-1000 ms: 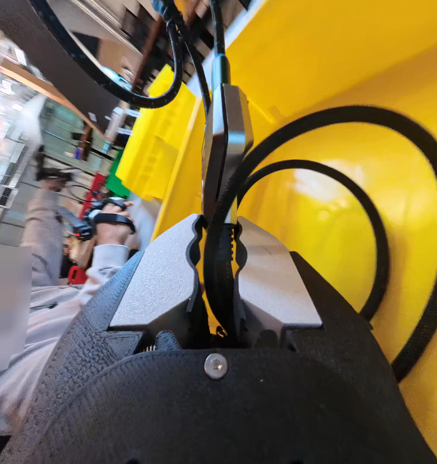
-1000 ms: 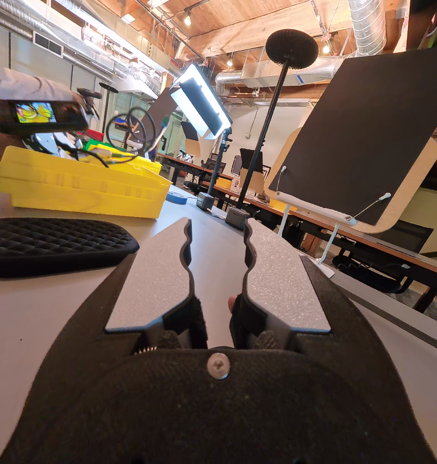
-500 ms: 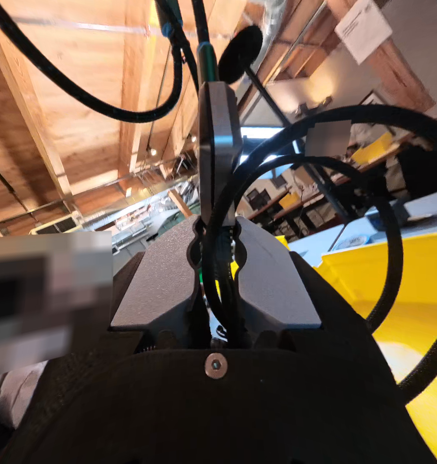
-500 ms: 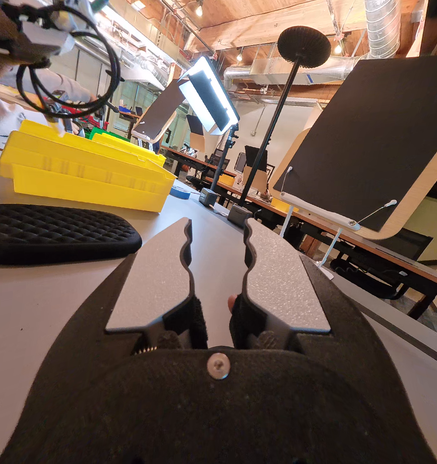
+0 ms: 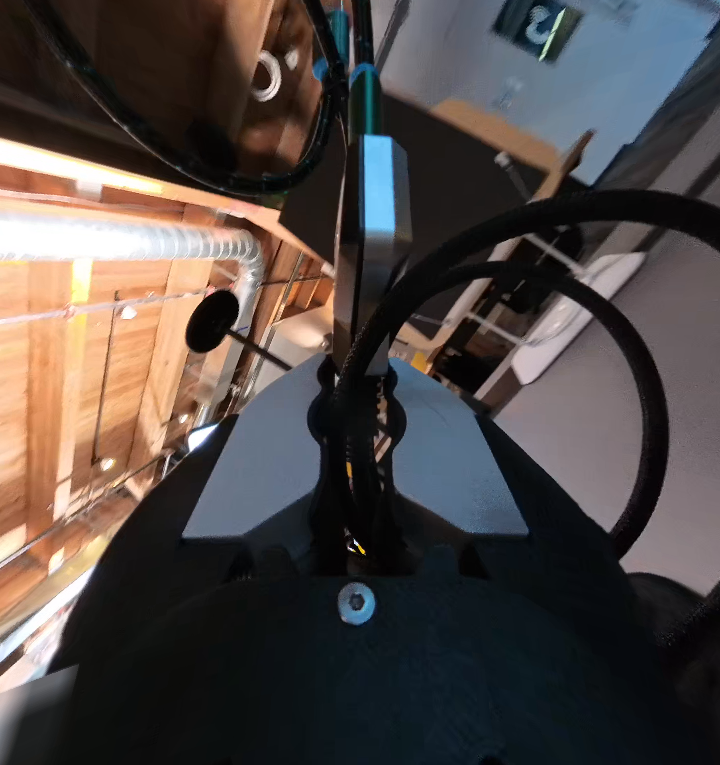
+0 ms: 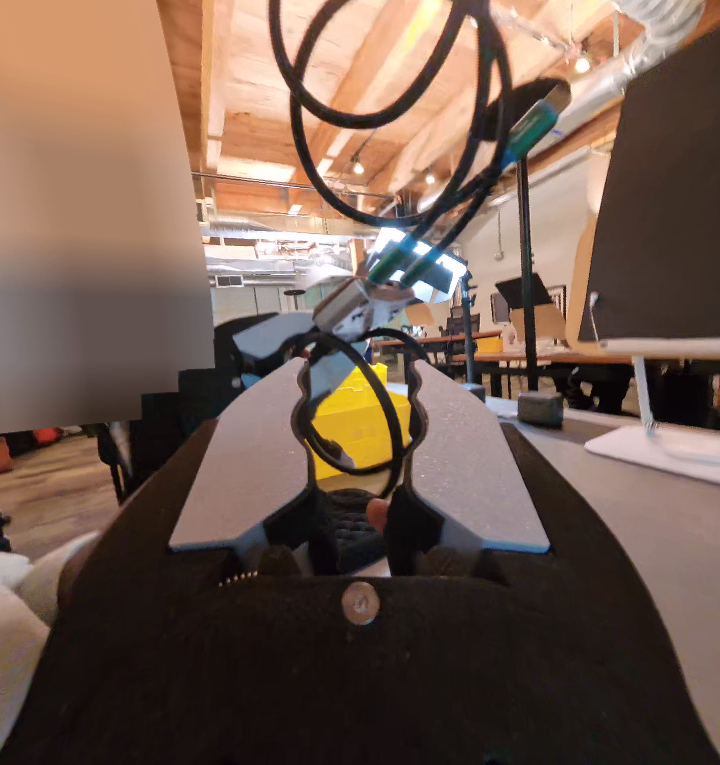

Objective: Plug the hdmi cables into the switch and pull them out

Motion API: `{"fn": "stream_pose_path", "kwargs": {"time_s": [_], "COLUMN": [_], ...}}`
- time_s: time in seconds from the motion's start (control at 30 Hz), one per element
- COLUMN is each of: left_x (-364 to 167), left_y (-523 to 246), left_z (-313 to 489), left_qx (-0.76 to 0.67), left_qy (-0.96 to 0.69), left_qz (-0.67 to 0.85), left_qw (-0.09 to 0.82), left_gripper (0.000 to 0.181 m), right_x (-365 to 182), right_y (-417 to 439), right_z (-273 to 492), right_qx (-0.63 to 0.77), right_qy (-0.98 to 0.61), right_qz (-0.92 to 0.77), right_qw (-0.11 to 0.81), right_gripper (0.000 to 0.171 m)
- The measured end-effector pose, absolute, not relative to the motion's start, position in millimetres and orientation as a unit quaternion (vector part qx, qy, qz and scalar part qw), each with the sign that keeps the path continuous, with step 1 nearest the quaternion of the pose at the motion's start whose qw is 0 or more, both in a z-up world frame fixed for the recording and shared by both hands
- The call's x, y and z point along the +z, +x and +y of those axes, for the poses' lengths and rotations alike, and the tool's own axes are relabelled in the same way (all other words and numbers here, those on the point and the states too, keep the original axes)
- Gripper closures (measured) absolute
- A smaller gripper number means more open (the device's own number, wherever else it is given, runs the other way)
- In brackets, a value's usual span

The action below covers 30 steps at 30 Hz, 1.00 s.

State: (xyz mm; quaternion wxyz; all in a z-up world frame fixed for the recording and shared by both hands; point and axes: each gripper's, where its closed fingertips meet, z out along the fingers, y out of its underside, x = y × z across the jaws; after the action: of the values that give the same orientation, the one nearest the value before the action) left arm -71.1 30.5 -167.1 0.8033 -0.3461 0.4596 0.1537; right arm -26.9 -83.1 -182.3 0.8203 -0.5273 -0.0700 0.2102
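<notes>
My left gripper (image 5: 358,372) is shut on the lower end of the grey metal switch (image 5: 374,248) and on a black braided cable running beside it. A green HDMI plug (image 5: 364,107) sits in the switch's top end. Black cable loops (image 5: 598,215) curve to the right. In the right wrist view the switch (image 6: 345,306) hangs in the air in the left gripper (image 6: 304,352), with two green plugs (image 6: 395,265) in it. A loose green plug (image 6: 532,120) dangles at the upper right. My right gripper (image 6: 356,372) is open and empty, just below the switch.
A yellow bin (image 6: 350,418) stands on the grey table (image 6: 598,517) behind my right gripper. A black mesh pad (image 6: 350,521) lies under the jaws. A black board on a white stand (image 6: 660,451) is at the right, with a grey block (image 6: 540,407) near it.
My left gripper has lifted the switch and cables out of the yellow bin and swung them up in front of my right gripper. The right wrist view has turned toward them.
</notes>
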Motion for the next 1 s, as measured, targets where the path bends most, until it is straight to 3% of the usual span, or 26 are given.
{"fn": "stream_pose_path", "kwargs": {"time_s": [0.17, 0.37, 0.5, 0.6, 0.67, 0.83, 1.0], "left_x": [-202, -230, -240, -243, -237, -236, -256], "left_y": [-30, -15, -25, -37, -45, -54, -72], "left_z": [-15, -37, -48, -58, -61, -58, -8], "left_qx": [0.139, 0.094, -0.125, -0.312, -0.409, -0.441, -0.190], "left_qy": [-0.289, -0.261, -0.338, -0.390, -0.402, -0.389, -0.392], "left_qz": [0.511, 0.568, 0.639, 0.652, 0.626, 0.624, 0.680], "left_qw": [0.797, 0.775, 0.680, 0.570, 0.529, 0.515, 0.589], "left_gripper": [0.159, 0.148, 0.124, 0.085, 0.069, 0.073, 0.104], "right_x": [-186, -216, -221, -218, -218, -218, -219], "right_y": [-13, 6, 13, 1, -10, -19, 0], "right_z": [-77, -70, -74, -81, -85, -88, -87], "right_qx": [0.310, 0.335, 0.355, 0.385, 0.397, 0.404, 0.367], "right_qy": [-0.546, -0.580, -0.563, -0.570, -0.581, -0.588, -0.593], "right_qz": [0.020, 0.026, 0.007, -0.043, -0.076, -0.100, -0.075], "right_qw": [0.778, 0.742, 0.746, 0.724, 0.706, 0.694, 0.713], "right_gripper": [0.123, 0.147, 0.149, 0.149, 0.149, 0.149, 0.150]}}
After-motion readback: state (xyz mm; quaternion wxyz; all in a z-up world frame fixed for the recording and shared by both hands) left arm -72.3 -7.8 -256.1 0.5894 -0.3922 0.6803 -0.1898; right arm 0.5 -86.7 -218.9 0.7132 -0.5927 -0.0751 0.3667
